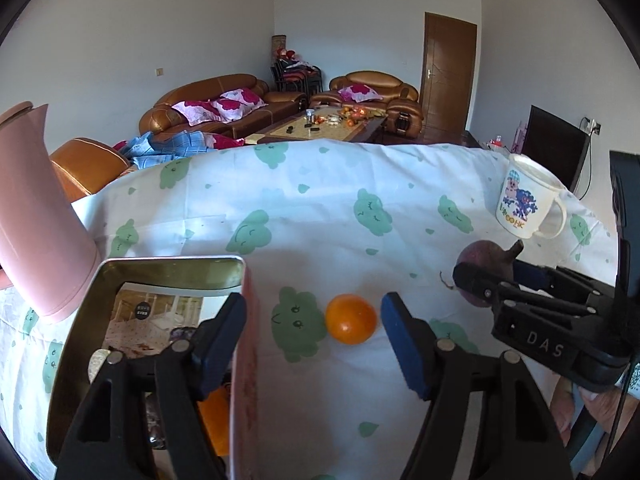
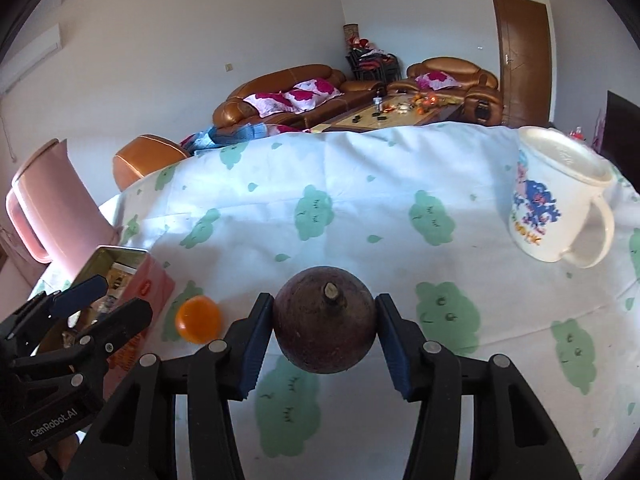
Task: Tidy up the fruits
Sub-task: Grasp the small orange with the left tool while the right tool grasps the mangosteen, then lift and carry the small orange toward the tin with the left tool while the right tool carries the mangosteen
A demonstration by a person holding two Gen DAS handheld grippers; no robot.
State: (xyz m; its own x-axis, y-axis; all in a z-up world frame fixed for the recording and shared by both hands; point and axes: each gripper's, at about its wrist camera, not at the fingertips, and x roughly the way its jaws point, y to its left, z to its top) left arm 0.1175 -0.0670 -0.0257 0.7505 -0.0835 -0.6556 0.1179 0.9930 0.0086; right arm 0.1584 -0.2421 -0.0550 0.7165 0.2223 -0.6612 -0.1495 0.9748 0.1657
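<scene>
Nearest in the right wrist view, the right tool (image 2: 325,330) is closed on the dark purple fruit (image 2: 326,324), a blue pad pressing each flank. The grip sits across the fruit's widest part, which I judge keeps so round a body from slipping out. The fruit is close to a sphere with no marked long axis; its short stem runs along the line of the tool, pointing up and away toward twelve o'clock, so the pads meet smooth skin rather than the stem.

In the left wrist view, the left tool (image 1: 314,332) stands partly open with nothing between its pads. Its left finger hangs over the open tin box (image 1: 120,272) at about eight o'clock, its right finger beside the orange fruit (image 1: 351,319), which lies on the cloth-covered surface (image 1: 320,208) just ahead, inside the gap but untouched. The orange is round too, with no clear pointing. A second orange shape shows low inside the tin, so the tin is likely where fruit goes.

Farther off, the pink jug (image 1: 36,208) stands at ten o'clock behind the tin, and the printed mug (image 1: 528,200) upright at two o'clock, handle to the right.
</scene>
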